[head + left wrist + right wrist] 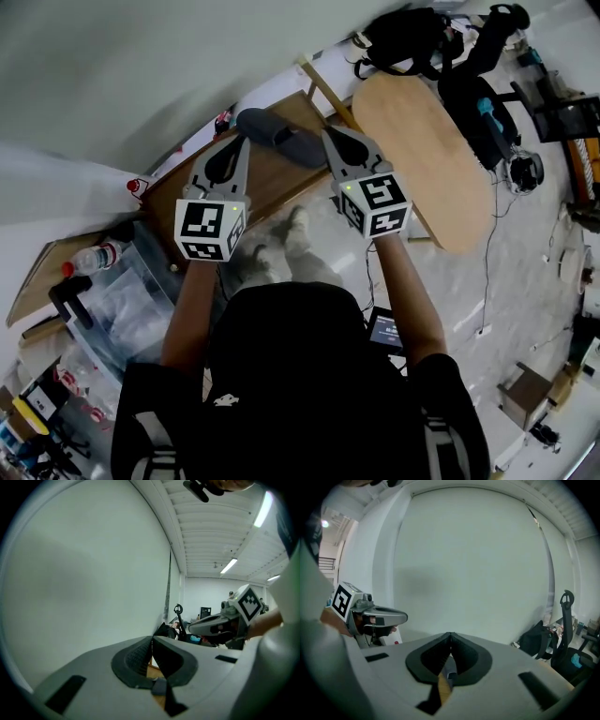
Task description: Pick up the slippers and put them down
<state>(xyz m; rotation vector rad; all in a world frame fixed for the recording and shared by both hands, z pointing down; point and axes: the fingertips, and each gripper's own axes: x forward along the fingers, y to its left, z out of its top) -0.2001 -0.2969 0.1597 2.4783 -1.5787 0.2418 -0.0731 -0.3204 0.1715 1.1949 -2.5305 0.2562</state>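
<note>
A dark grey slipper [281,137] lies on a low wooden table [262,183] by the white wall. Both grippers hang side by side just short of it. My left gripper [242,141] points at the slipper's left end, with its jaws closed tip to tip [152,638] and nothing between them. My right gripper [328,134] is near the slipper's right end, also shut [451,633] and empty. Through the gap under its jaws a strip of grey slipper [450,671] and wood shows. Neither gripper touches the slipper.
An oval wooden tabletop [422,159] stands right of the low table. Behind it are a black office chair [483,89] and a black bag [403,37]. A clear plastic box [122,291] and a bottle [94,255] sit at the left. My feet [281,239] are below the grippers.
</note>
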